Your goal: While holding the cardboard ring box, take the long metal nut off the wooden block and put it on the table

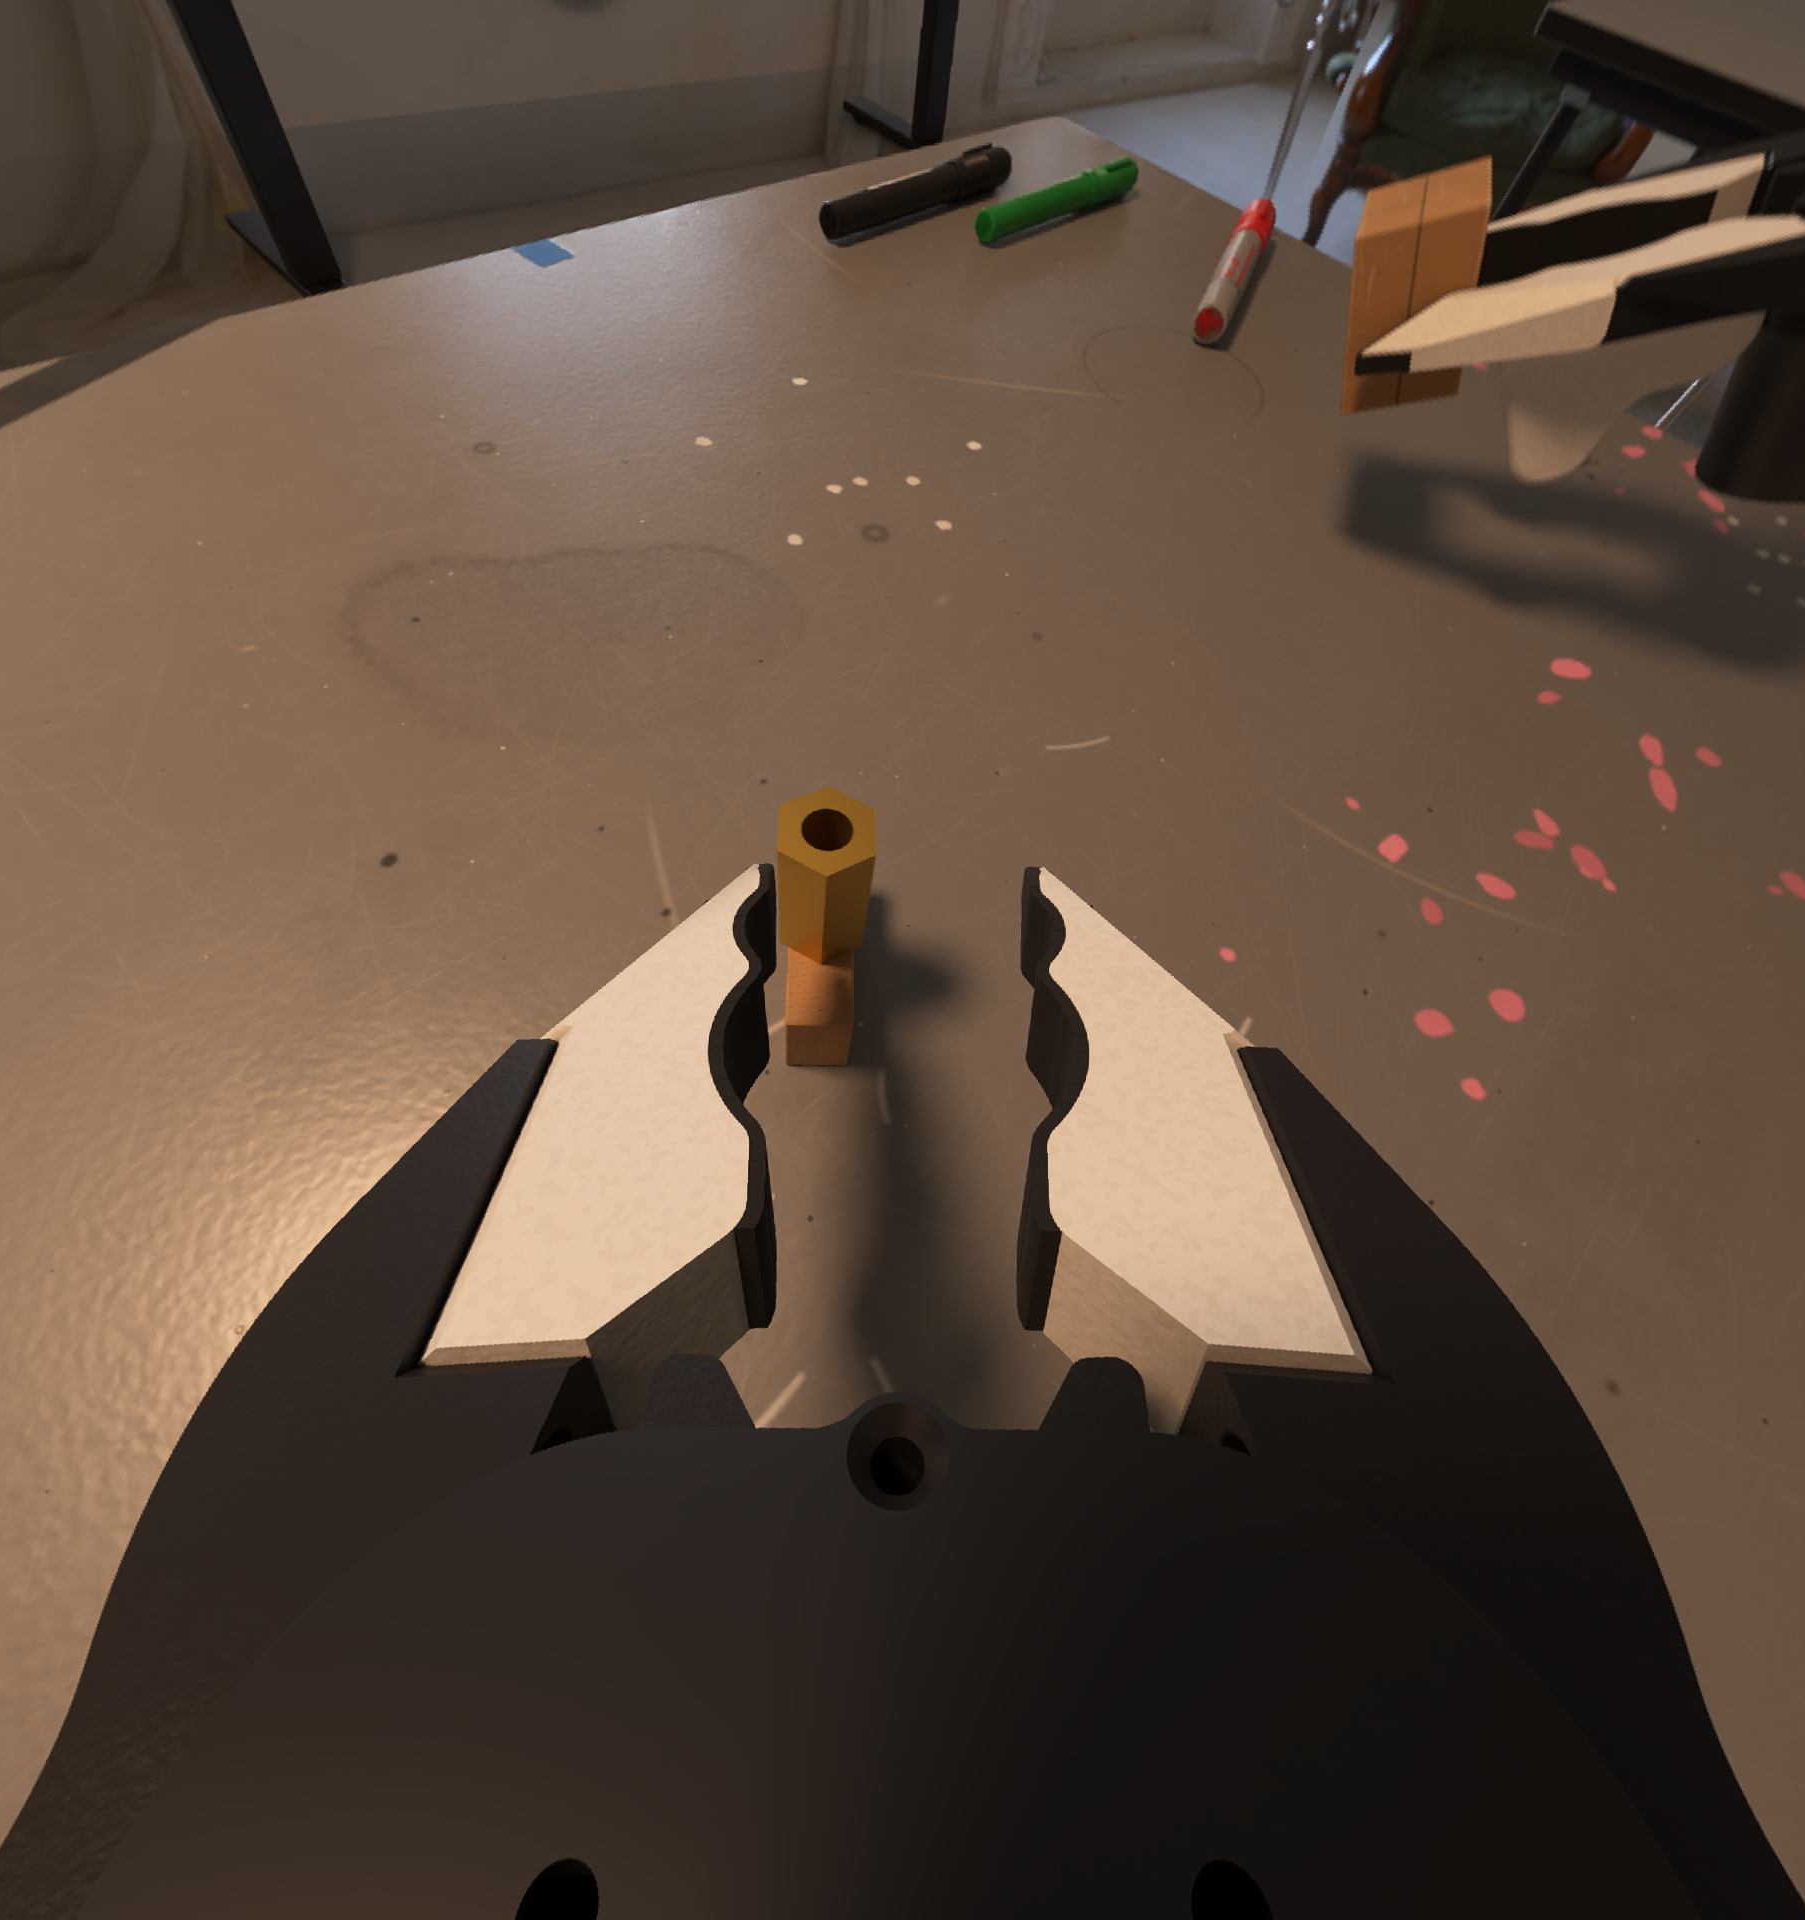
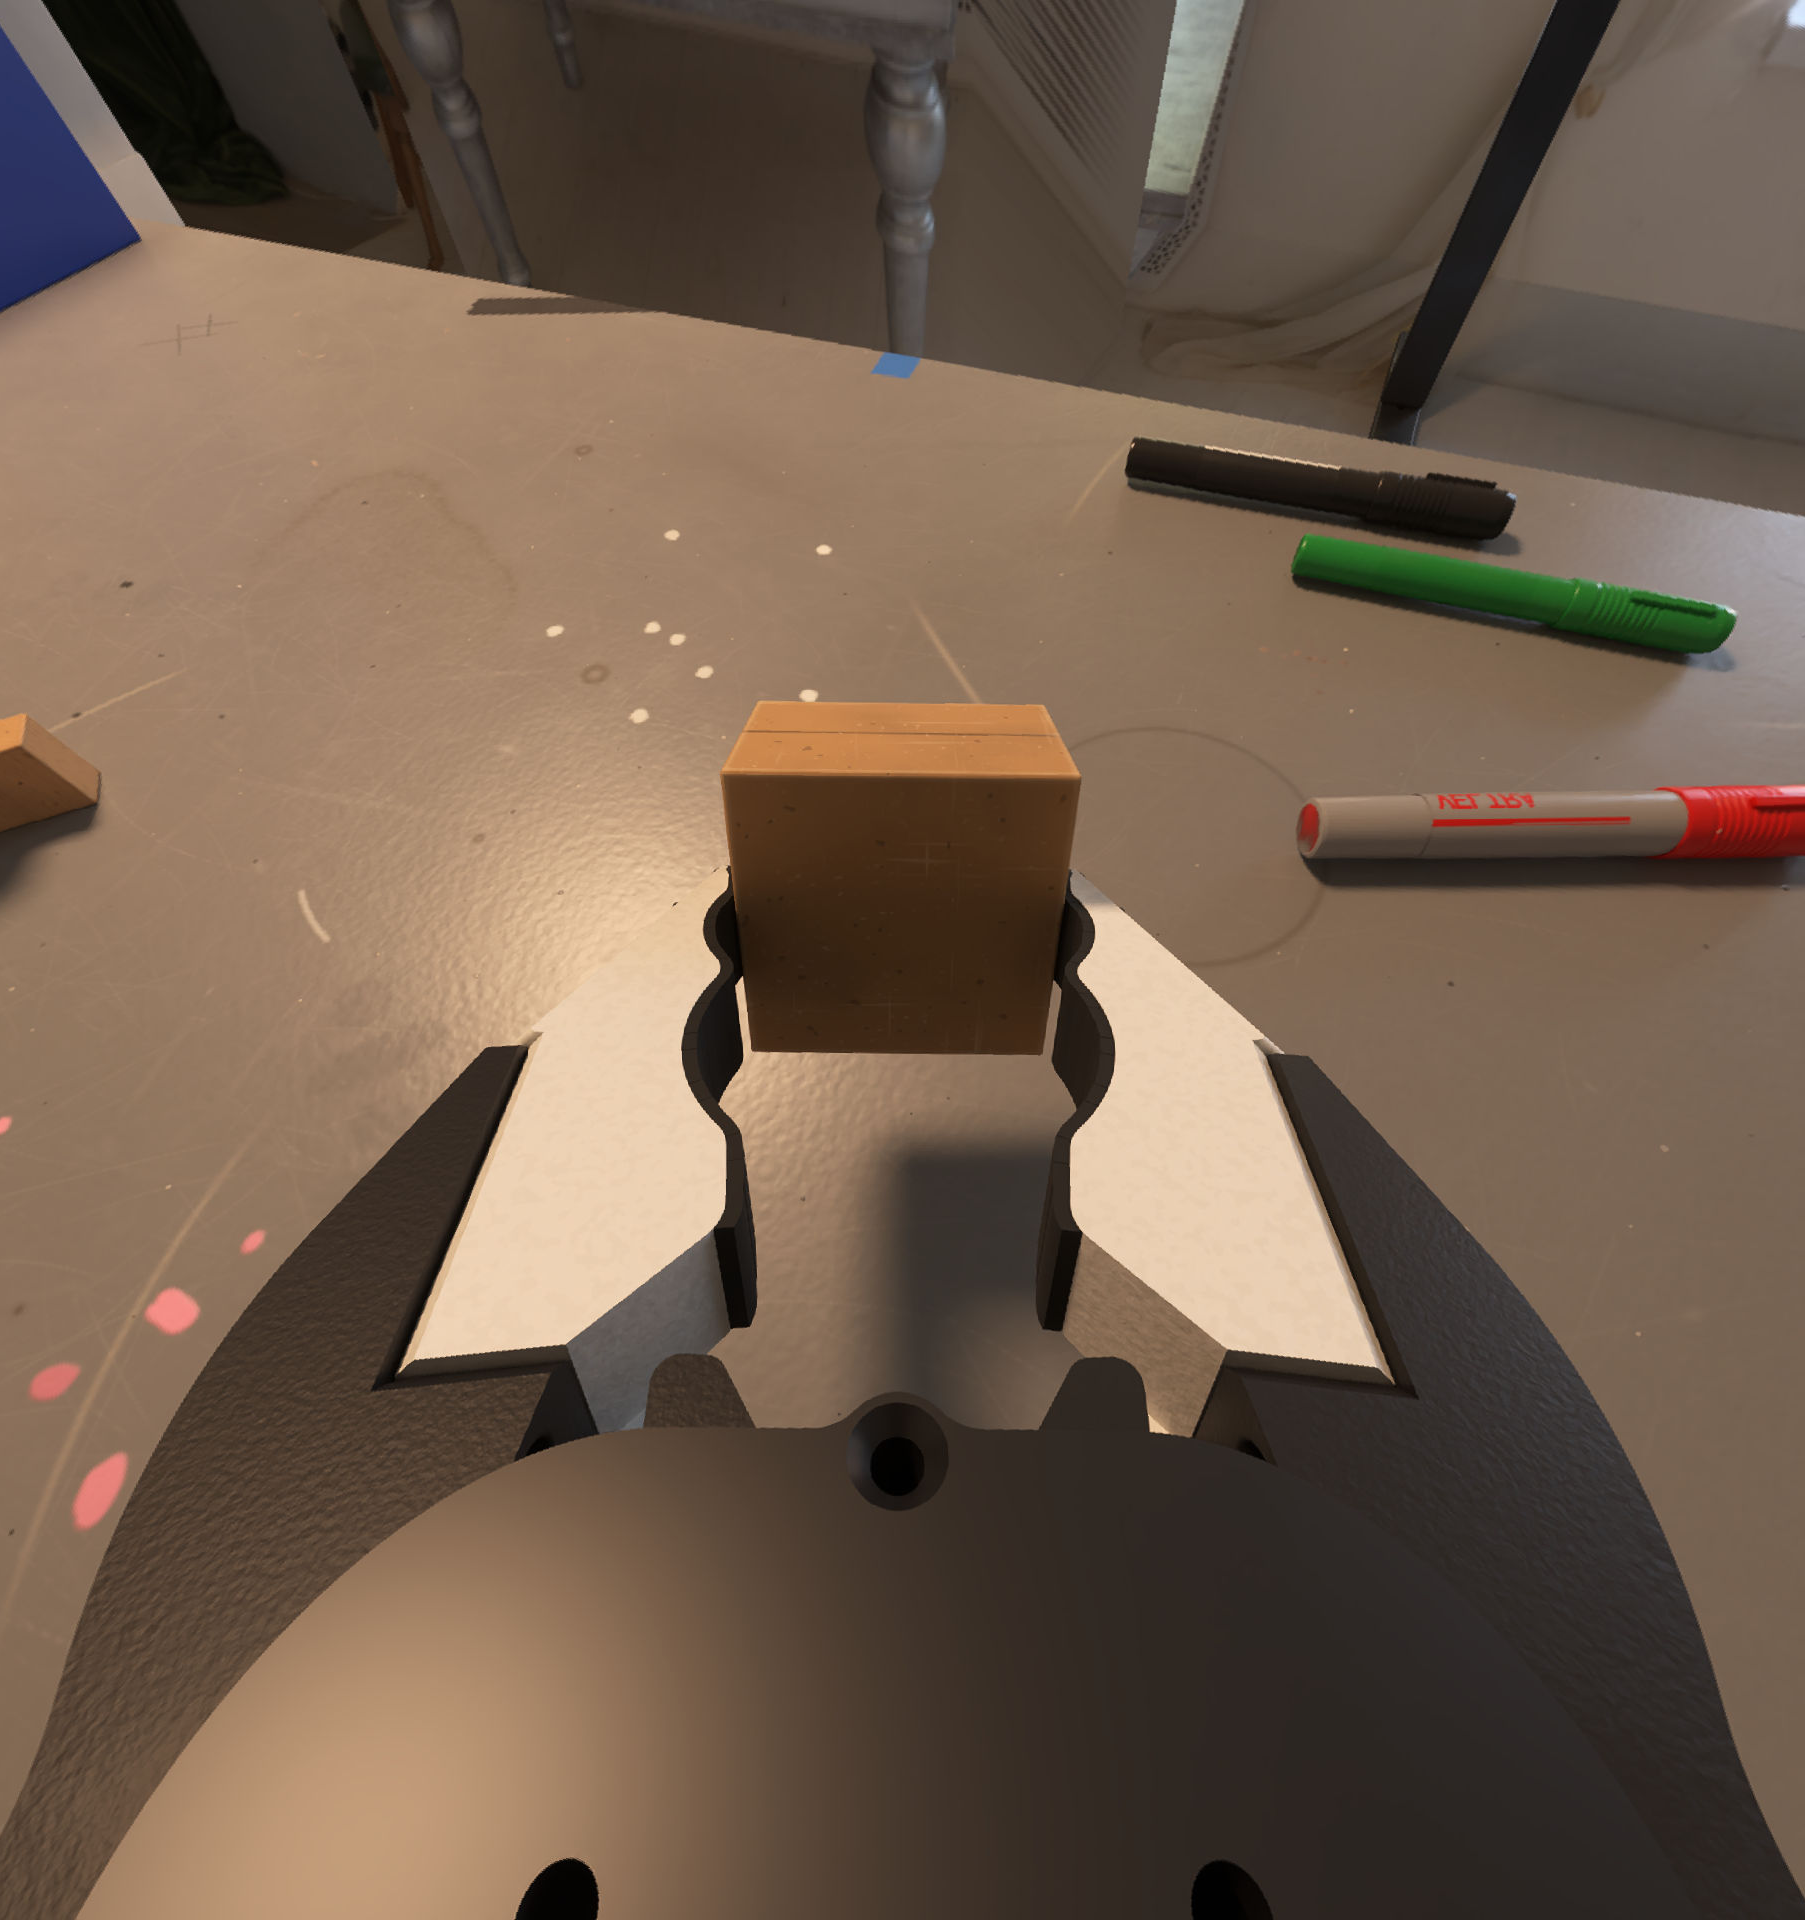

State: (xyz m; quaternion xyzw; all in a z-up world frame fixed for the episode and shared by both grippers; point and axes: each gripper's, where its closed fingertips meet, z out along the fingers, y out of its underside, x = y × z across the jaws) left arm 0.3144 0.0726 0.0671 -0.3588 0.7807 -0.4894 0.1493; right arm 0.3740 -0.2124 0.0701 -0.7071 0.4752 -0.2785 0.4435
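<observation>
A long golden hex nut point(image 1: 825, 873) stands upright on a small wooden block point(image 1: 820, 1008) on the table. My left gripper point(image 1: 898, 883) is open; the nut and block sit just inside its left fingertip, apart from the right one. My right gripper point(image 2: 898, 894) is shut on the brown cardboard ring box point(image 2: 898, 883) and holds it above the table. The right gripper and the box point(image 1: 1412, 286) also show in the left wrist view at the upper right. The block's end point(image 2: 15, 779) shows at the left edge of the right wrist view.
A black marker point(image 1: 913, 192), a green marker point(image 1: 1059, 197) and a red-capped grey marker point(image 1: 1230, 275) lie near the far table edge. They also show in the right wrist view, to the right of the box. Pink and white paint specks dot the table point(image 1: 565, 675).
</observation>
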